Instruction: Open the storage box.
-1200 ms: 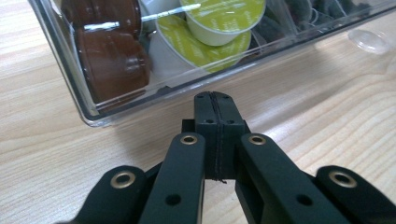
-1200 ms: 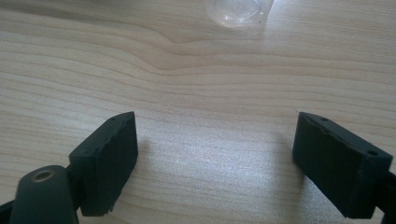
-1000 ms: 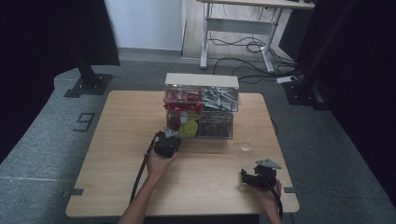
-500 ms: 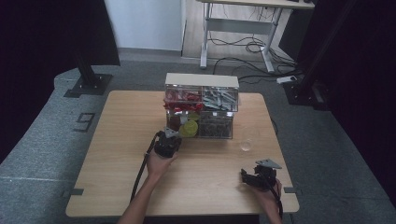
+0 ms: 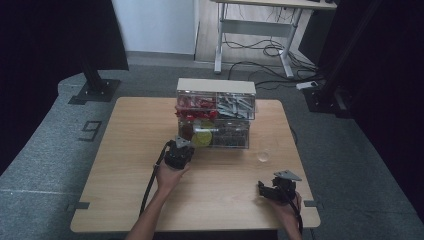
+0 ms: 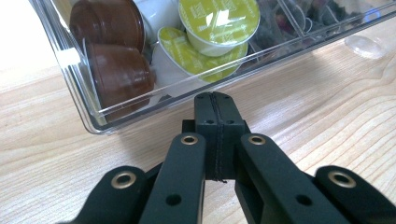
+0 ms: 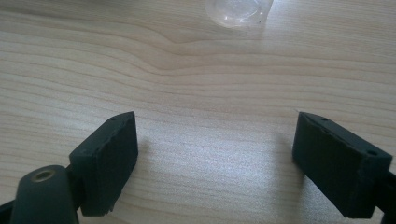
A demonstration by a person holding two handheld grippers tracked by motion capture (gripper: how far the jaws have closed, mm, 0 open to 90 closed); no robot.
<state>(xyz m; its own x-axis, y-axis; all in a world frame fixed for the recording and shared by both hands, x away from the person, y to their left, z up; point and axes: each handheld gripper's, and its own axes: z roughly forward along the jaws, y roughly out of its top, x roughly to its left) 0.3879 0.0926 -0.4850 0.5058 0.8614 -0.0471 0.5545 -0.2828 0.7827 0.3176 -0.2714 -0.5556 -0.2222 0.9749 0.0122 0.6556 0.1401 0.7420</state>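
A clear drawer organizer [image 5: 216, 86] stands at the table's back middle. Its lower left drawer [image 6: 95, 122] holds brown capsules [image 6: 116, 70] and green-lidded capsules [image 6: 219, 21]. My left gripper [image 5: 181, 149] is right in front of that drawer. In the left gripper view this gripper [image 6: 217, 100] is shut, with nothing seen between the jaws and its tip just short of the drawer's front wall. My right gripper [image 5: 265, 190] rests low over the table's front right. Seen in its own view, the right gripper [image 7: 215, 158] stands wide open over bare wood.
A small clear cup [image 5: 264, 156] sits on the table to the right of the organizer, ahead of the right gripper, cup [image 7: 239, 8]. Upper drawers hold red parts [image 5: 196, 104] and grey parts [image 5: 235, 105]. The wooden table [image 5: 125, 150] has open room at its left.
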